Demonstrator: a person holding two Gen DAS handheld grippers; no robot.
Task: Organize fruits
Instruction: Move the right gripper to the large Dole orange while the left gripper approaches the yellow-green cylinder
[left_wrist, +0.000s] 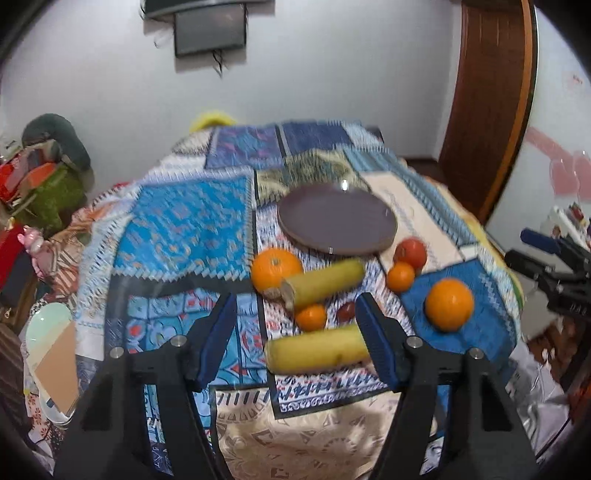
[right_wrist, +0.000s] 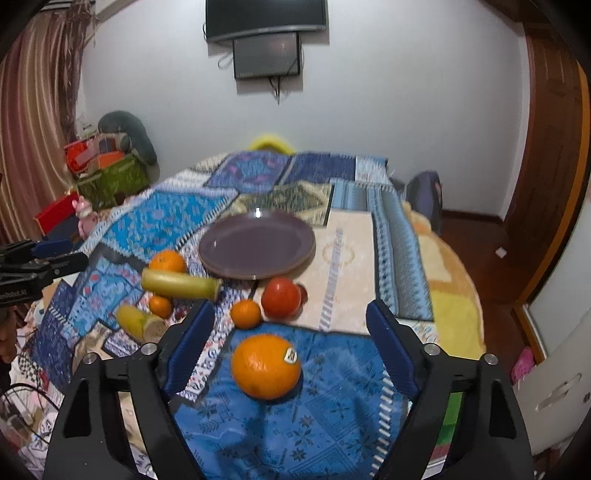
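Two grippers, left gripper (left_wrist: 297, 332) and right gripper (right_wrist: 290, 341), angled down, jaws apart.

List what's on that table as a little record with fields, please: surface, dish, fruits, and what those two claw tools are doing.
surface: patchwork cloth over the table
dish: purple plate, nothing on it
fruits: two large oranges, two small oranges, red tomato, two bananas, all on the cloth
left gripper: open, holding nothing
right gripper: open, the sticker-bearing orange between its fingers, untouched
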